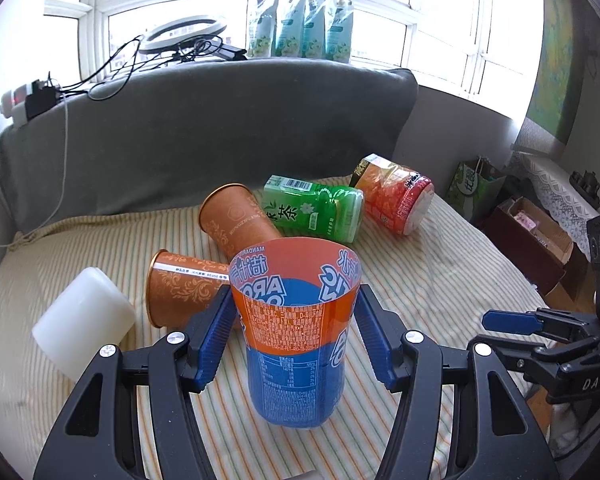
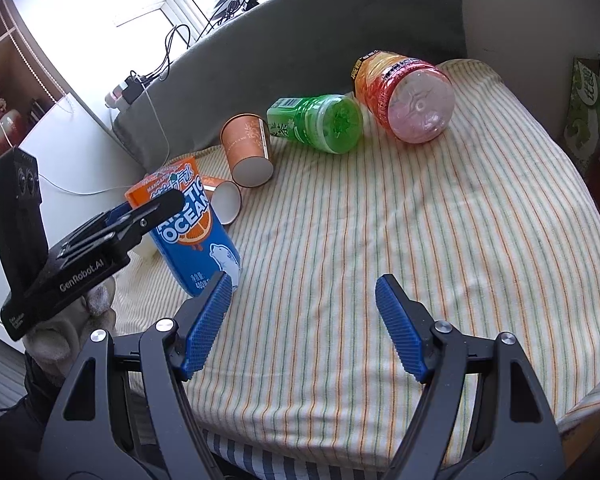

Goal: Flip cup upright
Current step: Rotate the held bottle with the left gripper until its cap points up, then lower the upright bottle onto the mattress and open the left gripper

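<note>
Cup (image 1: 296, 332) upright between left tool (image 1: 294, 336) pads

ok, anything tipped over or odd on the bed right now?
Yes. Only the blue-and-orange cup stands upright, between the left gripper fingers. Lying on their sides behind it: two brown paper cups, a green cup, a red cup and a white cup. No spill visible.

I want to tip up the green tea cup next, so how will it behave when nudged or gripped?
The green tea cup lies on its round side on the striped sheet, so a nudge would probably roll it. It looks like thin cut plastic, likely light and squashy near its open end. The soft bedding may leave it wobbly once upright.
</note>
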Motion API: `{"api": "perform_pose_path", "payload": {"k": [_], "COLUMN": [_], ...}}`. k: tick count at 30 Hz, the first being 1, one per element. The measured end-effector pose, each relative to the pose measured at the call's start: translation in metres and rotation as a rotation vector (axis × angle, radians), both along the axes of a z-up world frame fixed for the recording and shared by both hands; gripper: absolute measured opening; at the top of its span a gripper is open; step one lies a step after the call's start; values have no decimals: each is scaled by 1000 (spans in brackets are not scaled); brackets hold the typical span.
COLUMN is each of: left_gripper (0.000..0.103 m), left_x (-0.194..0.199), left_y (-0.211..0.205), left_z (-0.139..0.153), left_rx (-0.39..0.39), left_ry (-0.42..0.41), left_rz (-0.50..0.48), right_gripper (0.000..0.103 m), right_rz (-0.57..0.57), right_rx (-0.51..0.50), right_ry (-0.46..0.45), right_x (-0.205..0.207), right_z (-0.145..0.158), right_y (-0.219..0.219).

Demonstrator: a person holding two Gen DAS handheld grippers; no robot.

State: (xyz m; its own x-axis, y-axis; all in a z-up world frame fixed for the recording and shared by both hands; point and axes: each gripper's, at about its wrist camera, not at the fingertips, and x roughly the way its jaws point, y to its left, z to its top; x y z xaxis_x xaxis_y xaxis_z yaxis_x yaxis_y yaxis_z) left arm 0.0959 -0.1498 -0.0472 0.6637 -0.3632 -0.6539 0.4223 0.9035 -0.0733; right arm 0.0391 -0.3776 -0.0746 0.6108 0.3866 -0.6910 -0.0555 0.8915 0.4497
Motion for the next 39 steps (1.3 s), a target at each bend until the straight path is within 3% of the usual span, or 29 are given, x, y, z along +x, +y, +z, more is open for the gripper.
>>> {"api": "perform_pose_path", "payload": {"k": [9,18,21,30,39], "left_gripper": [60,67,74,77,77], "left_x": [-19,-31,-33,-44,-70], "left_y": [9,8,9,17,40], "left_z": [0,-3,-4,-5,11], "left_rx": [-19,-17,-20,-26,-49], "left_ry": [-22,-14,-6,-2,-53], "left_rz": [8,-13,-16,-5,49], "right_gripper": [77,77,77,77,77], "right_rz": [14,24,24,25,13], "right_rx": [-10,-20,-22,-29,-129], "right_ry": [-6,-19,-25,-48,-152], "right_x": [1,-2,-3,-8,-22], "right_z": [2,6,7,13,31], "right_y": [7,11,12,13,24]}}
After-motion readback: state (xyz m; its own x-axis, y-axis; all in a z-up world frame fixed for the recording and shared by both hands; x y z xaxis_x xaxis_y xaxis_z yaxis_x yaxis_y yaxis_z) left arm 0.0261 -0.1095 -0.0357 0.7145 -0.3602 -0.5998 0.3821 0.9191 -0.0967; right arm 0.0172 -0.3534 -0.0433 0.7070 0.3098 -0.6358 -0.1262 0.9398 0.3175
